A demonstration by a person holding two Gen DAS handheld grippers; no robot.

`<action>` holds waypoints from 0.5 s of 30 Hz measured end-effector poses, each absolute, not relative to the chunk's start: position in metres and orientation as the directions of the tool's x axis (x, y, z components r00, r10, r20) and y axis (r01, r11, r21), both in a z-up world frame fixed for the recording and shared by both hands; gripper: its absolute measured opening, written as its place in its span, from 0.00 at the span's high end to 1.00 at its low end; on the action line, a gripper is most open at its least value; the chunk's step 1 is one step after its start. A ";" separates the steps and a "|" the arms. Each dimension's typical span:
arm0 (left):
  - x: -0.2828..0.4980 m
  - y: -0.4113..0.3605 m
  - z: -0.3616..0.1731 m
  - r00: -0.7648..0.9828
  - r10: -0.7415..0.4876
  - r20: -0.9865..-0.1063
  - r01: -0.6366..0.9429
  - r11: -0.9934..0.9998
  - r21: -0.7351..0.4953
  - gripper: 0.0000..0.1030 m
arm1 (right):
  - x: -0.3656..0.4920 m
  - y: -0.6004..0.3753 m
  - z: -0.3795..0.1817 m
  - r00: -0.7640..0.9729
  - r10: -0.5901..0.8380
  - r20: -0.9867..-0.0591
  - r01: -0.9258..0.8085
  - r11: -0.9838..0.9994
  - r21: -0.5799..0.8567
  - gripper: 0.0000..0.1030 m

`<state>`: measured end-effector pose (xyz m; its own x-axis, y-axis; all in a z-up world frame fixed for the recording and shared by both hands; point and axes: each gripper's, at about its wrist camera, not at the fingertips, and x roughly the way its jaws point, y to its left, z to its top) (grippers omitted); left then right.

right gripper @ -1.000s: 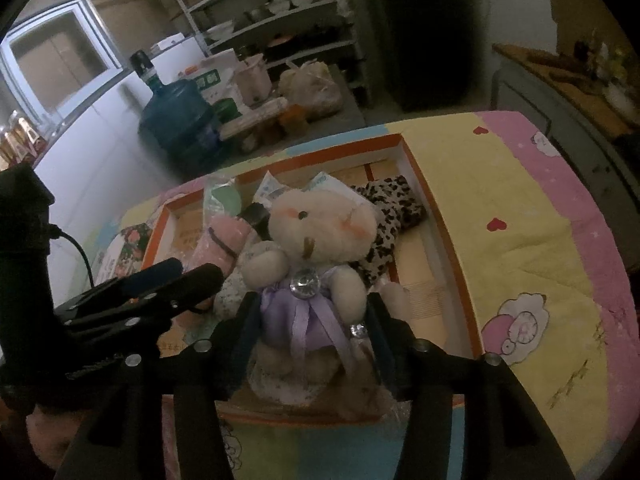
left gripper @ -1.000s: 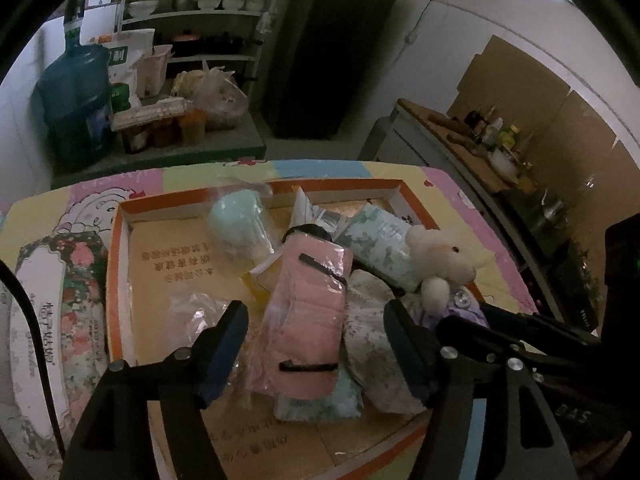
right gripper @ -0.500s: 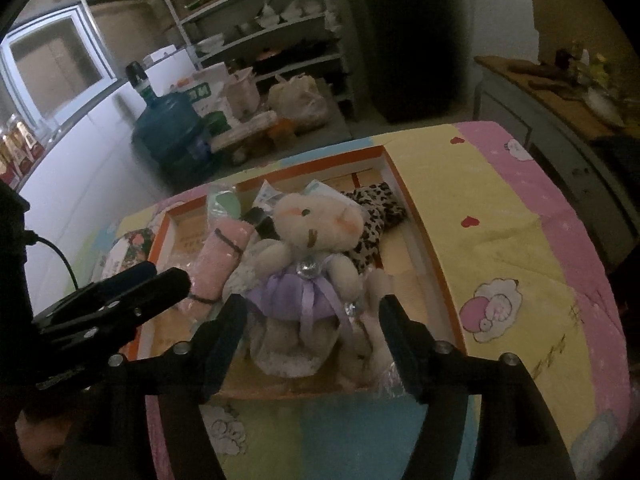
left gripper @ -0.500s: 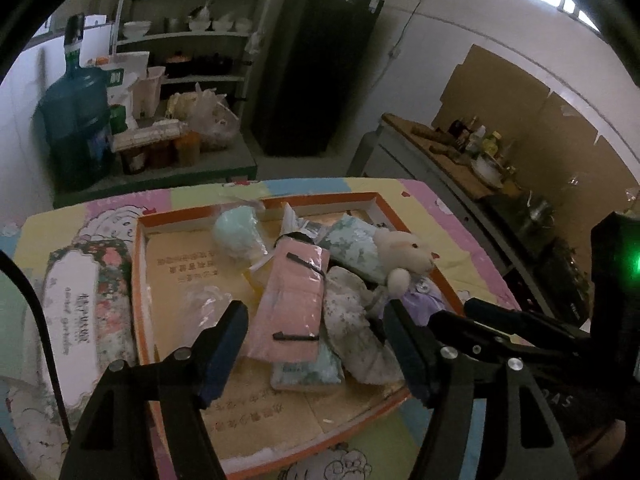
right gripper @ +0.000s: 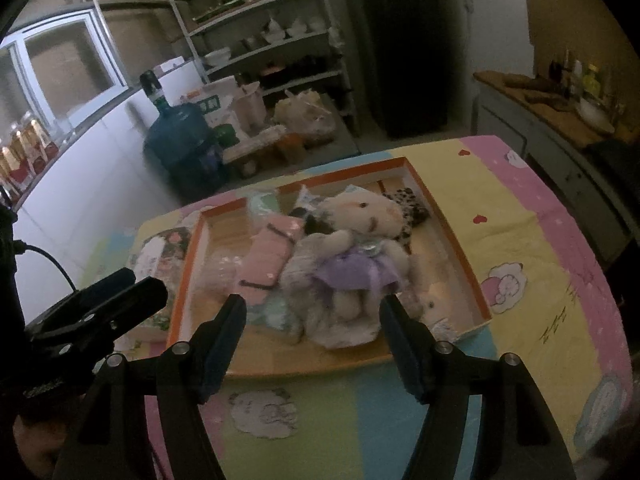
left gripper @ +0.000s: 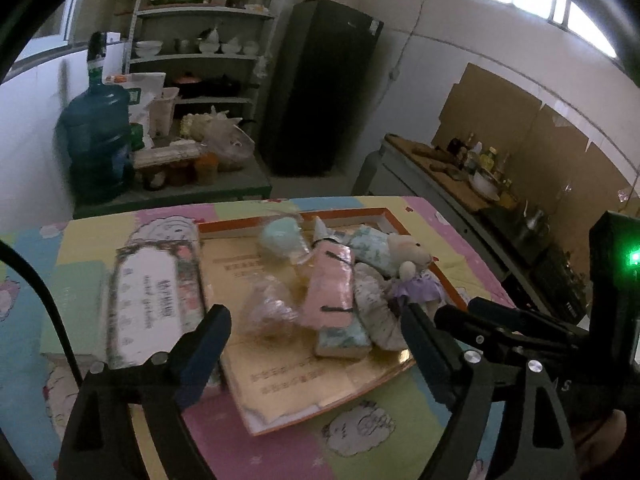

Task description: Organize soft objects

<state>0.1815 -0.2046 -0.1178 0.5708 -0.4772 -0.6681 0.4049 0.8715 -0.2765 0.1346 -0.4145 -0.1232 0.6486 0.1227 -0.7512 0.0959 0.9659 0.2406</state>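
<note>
With both my grippers held over the near edge of the table, I log the scene left to right. In the left wrist view a flat floral-printed box lid (left gripper: 154, 300) lies on the patchwork cartoon tablecloth (left gripper: 360, 436), just beside the orange-rimmed tray (left gripper: 352, 213). My left gripper (left gripper: 316, 338) has its jaws apart; they have just been opening, and no item sits between the pads. Inside the tray, a crumpled clear plastic bag (left gripper: 268, 308) lies toward its left, a mint-green soft item in plastic (left gripper: 280, 236) near the far rim, then a pink folded pouch (left gripper: 330, 288) resting on a green floral bundle (left gripper: 342, 338). Right of that lies a pale floral cloth (left gripper: 376, 308), and against it the plush bear in a purple dress (left gripper: 414, 276).

My right gripper (right gripper: 312, 334) also has its jaws spread, opened wider only a moment ago; the bear lies in the tray beyond the pads, not pinched. A leopard-print soft piece (right gripper: 408, 204) lies behind the bear's head in the tray's far right corner. Motion blur softens the smaller items
</note>
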 end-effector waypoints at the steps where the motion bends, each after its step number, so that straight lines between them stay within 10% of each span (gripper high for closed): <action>1: 0.179 -0.198 -0.116 0.573 -0.477 -0.667 0.403 0.872 -0.278 0.15 | 0.133 -0.410 -0.122 0.650 0.121 -0.750 0.096 0.966 0.239 0.31; 15: 0.141 -0.123 -0.084 0.685 -0.318 -0.656 0.275 0.946 -0.172 0.18 | 0.108 -0.336 -0.095 0.695 0.107 -0.711 0.074 0.973 0.219 0.31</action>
<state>0.1412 -0.1234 -0.0836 0.6847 -0.3183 -0.6557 0.2749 0.9459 -0.1721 0.1078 -0.3363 -0.0954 0.6950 0.1071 -0.7110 0.0740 0.9729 0.2189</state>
